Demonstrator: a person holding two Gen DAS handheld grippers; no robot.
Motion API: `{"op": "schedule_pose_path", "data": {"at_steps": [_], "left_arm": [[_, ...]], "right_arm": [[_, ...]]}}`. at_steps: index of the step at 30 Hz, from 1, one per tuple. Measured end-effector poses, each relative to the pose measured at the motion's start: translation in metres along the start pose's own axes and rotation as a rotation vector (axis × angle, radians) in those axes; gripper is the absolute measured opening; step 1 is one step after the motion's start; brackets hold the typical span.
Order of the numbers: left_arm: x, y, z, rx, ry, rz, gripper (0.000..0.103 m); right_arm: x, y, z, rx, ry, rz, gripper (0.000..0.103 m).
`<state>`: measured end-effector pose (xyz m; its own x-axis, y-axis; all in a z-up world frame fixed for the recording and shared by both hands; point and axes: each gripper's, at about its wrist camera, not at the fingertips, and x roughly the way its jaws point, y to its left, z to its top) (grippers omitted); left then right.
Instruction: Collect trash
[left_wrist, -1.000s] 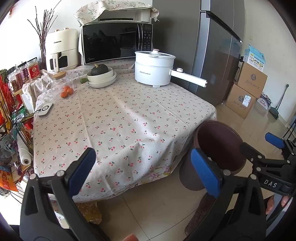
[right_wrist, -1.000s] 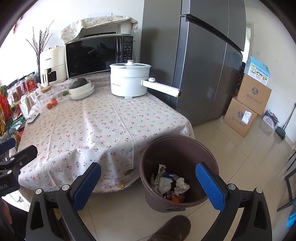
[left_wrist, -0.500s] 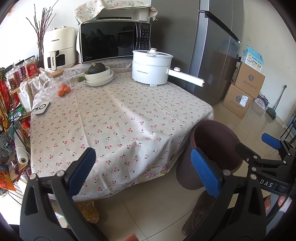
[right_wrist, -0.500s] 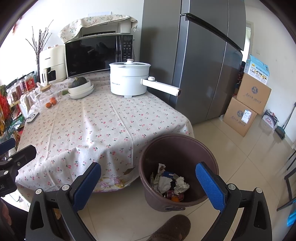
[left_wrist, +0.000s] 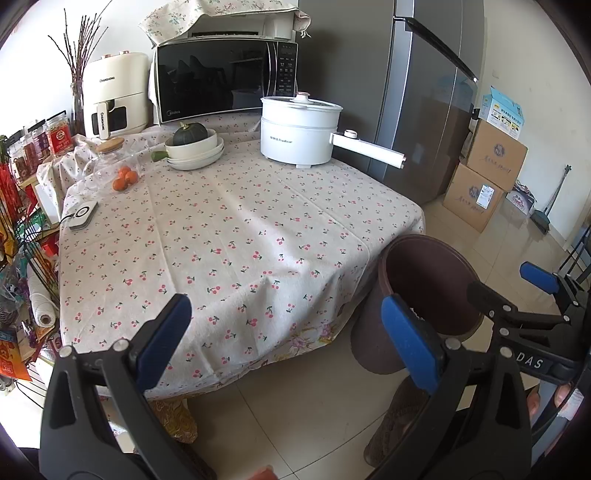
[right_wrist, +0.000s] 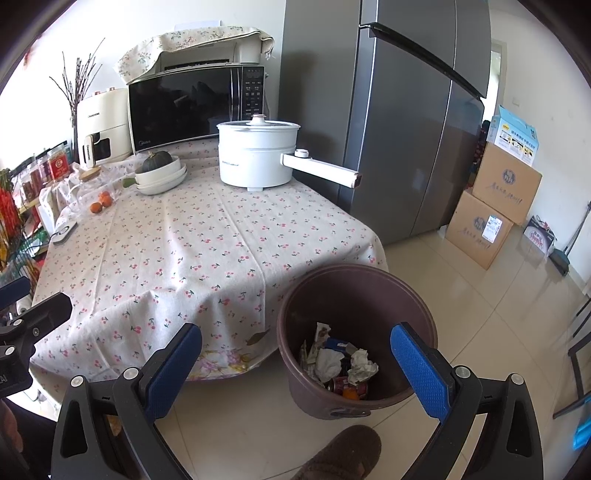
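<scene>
While both hang above the floor beside the table (left_wrist: 258, 221), the left gripper (left_wrist: 288, 343) and right gripper (right_wrist: 295, 365) gape wide, holding nothing; crumpled trash (right_wrist: 340, 363) lies inside the brown bin (right_wrist: 354, 295).

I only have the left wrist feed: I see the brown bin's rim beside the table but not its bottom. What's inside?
Observer: The right wrist view looks down into the brown bin; crumpled paper and wrappers lie at the bottom.
Operator: Anything besides paper?
Observer: Yes, a red can and a small orange piece sit under the paper, toward the near wall.
Operator: Is the right gripper carrying anything? I only see its side.
Observer: No. The right gripper is open, with nothing between its blue pads, and the bin shows through the gap.
Operator: Whose foot is that near the bin?
Observer: A brown slipper shows on the floor just in front of the bin.
</scene>
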<state>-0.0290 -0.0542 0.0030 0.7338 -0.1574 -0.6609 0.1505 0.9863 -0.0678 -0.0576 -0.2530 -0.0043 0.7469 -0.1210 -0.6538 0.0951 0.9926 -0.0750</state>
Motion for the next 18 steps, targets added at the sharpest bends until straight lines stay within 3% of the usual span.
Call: {"op": "schedule_pose_path", "data": {"at_steps": [18], "left_arm": [[0.0001, -0.0020, -0.0010, 0.003, 0.002, 0.003, 0.102]], "right_arm": [[-0.0006, 0.0012, -0.0003, 0.001, 0.004, -0.003, 0.103]]}}
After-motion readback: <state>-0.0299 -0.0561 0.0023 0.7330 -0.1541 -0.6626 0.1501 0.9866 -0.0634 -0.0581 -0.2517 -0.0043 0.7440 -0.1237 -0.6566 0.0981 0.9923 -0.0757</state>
